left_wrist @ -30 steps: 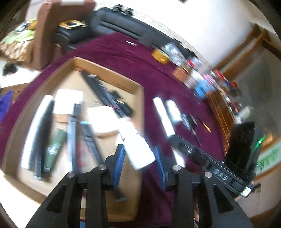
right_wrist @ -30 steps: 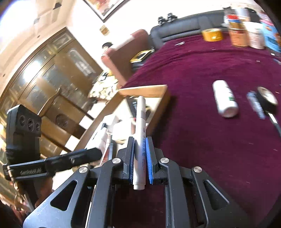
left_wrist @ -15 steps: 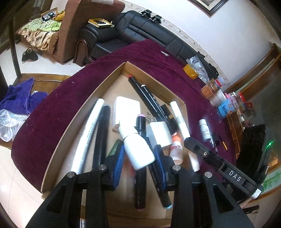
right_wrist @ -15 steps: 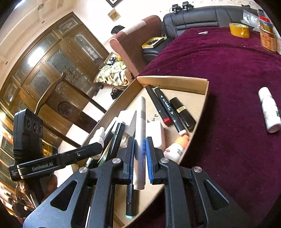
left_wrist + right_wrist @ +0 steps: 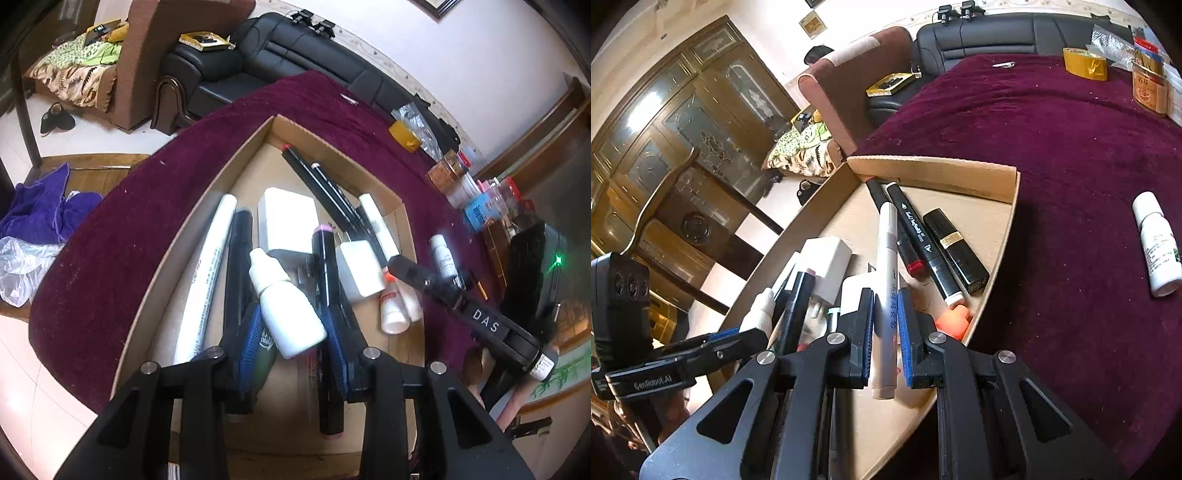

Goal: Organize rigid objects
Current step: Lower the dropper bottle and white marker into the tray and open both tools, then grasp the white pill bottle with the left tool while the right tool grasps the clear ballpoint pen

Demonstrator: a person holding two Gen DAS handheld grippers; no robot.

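Maroon tablecloth [image 5: 1071, 147], both tongs loaded over the cardboard tray [image 5: 207, 199].

Left gripper [image 5: 291, 332] pinches a white dropper bottle [image 5: 284, 302]; right gripper [image 5: 884, 328] pinches a white marker [image 5: 888, 258]. Best lower each into bare tray floor, parallel to the pens, then release.

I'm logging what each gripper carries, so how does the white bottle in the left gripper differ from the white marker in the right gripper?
The white dropper bottle is short and fat with a narrow capped neck; the white marker is long and slim. The bottle's body is plain white, while the marker carries blue printing. The left gripper spans the bottle's wide body; the right gripper is nearly shut on the thin marker. Both are held above the cardboard tray.
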